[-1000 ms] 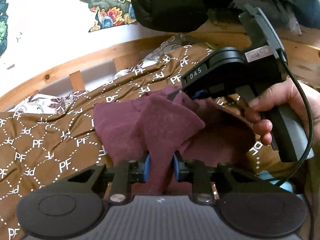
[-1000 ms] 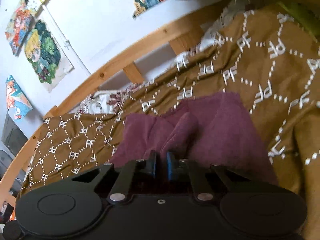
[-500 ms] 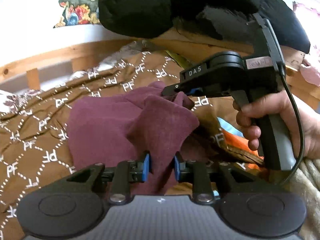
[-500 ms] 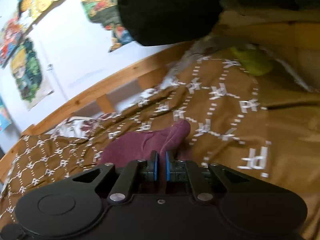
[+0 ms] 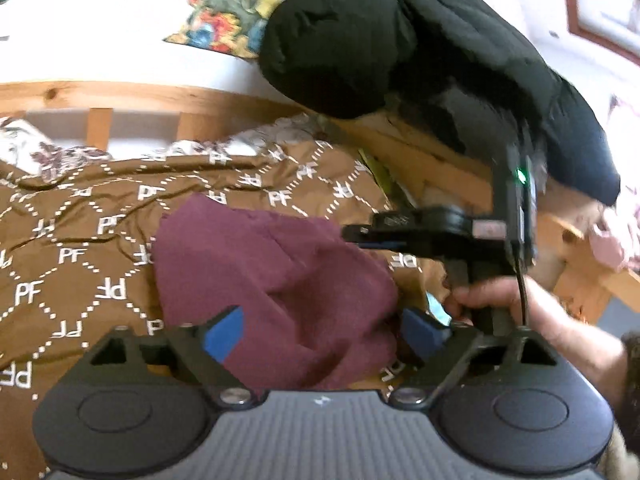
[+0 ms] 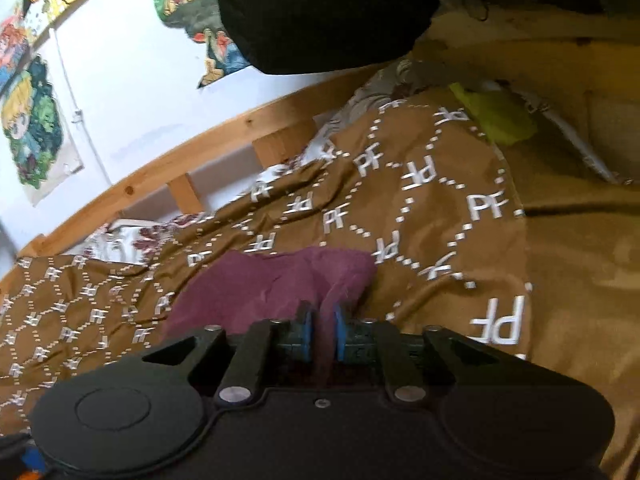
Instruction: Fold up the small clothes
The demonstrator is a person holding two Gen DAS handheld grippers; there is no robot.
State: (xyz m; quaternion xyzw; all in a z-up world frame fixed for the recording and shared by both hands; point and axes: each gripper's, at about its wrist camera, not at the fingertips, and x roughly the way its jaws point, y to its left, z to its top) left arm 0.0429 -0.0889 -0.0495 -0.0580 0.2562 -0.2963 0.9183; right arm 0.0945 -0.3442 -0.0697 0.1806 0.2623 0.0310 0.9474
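A maroon cloth lies rumpled on the brown patterned blanket. My left gripper is opening wide. Its blue pads stand clear on either side of the cloth and touch none of it. In the left wrist view my right gripper reaches in from the right at the cloth's far corner, held by a hand. In the right wrist view the right gripper is opening a little, with a fold of the maroon cloth still standing loosely between its pads.
A wooden bed rail runs along the white wall behind the blanket. A black padded jacket hangs over the rail at the upper right. A yellow-green item lies by the blanket's far edge. Pink fabric sits at the far right.
My left jaws have sprung wide and let go of the maroon cloth, which has sunk onto the blanket. The right jaws have parted slightly. The right gripper has moved right.
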